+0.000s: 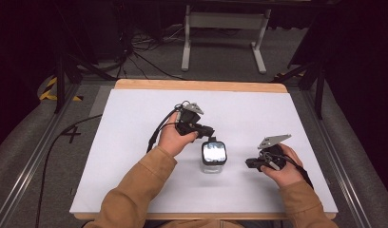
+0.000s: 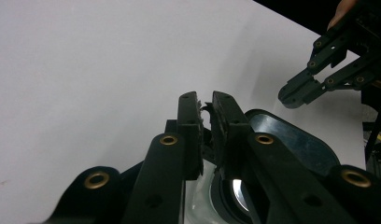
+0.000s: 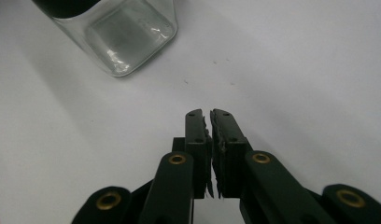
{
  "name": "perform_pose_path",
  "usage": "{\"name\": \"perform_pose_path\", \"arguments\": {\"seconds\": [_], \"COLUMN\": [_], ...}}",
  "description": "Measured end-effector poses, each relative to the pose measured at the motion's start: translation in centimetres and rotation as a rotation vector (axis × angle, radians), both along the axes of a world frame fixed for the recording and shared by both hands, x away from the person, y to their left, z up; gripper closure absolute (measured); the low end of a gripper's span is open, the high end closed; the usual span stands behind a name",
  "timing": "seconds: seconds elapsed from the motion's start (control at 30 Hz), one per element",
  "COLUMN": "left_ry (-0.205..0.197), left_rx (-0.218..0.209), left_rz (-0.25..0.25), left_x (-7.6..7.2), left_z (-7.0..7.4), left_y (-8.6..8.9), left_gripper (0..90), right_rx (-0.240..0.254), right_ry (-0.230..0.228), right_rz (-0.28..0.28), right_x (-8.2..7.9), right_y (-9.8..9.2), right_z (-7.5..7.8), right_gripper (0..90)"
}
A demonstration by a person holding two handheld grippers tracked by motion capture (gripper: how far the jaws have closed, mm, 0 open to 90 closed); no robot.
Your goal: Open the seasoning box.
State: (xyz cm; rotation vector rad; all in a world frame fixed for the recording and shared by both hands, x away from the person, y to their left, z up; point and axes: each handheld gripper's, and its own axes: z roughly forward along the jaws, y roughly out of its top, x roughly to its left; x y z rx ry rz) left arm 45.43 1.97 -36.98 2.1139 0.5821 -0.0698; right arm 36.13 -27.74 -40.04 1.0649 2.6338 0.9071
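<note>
A square clear glass jar (image 1: 214, 165) with a black lid (image 1: 214, 152) stands upright mid-table. My left gripper (image 1: 209, 131) is shut with nothing between its fingers, its tips just beyond the lid's far edge. In the left gripper view the closed jaws (image 2: 205, 100) hover over the glossy lid (image 2: 296, 144), and the right gripper (image 2: 296, 93) shows farther off. My right gripper (image 1: 249, 163) sits to the right of the jar, shut and holding nothing, pointing toward it. In the right gripper view the tips (image 3: 209, 114) rest low over the table with the jar (image 3: 128, 42) ahead to the left.
The white tabletop (image 1: 135, 123) has a wooden far edge (image 1: 197, 85). A cable (image 1: 156, 135) trails from the left gripper. Beyond the table are a floor with cables and a white stand (image 1: 225, 33).
</note>
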Motion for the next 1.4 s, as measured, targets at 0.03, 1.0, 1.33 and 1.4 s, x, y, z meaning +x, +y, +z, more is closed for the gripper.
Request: {"name": "perform_pose_path", "arguments": {"seconds": [0.03,1.0,1.33,1.4], "left_ry": [0.001,0.007,0.009,0.012], "left_rx": [0.010,0.002,-0.005,0.000], "left_rz": [-0.004,-0.018,-0.016,-0.015], "left_x": [0.0,0.0,0.1,0.2], "left_z": [0.0,-0.2,-0.3,-0.3], "left_y": [-0.1,-0.3,-0.2,-0.2], "left_gripper": [83.3,89.8,89.9,89.9], "right_rx": [0.002,0.125,0.226,0.235], "right_ry": [0.002,-0.038,-0.058,-0.061], "right_rz": [-0.002,0.139,0.201,0.201], "right_x": [0.0,-1.3,-1.6,-1.6], "right_y": [0.0,3.6,5.2,5.2], "right_z": [0.0,1.7,1.9,2.0], "right_gripper": [86.2,89.8,89.9,89.9]}}
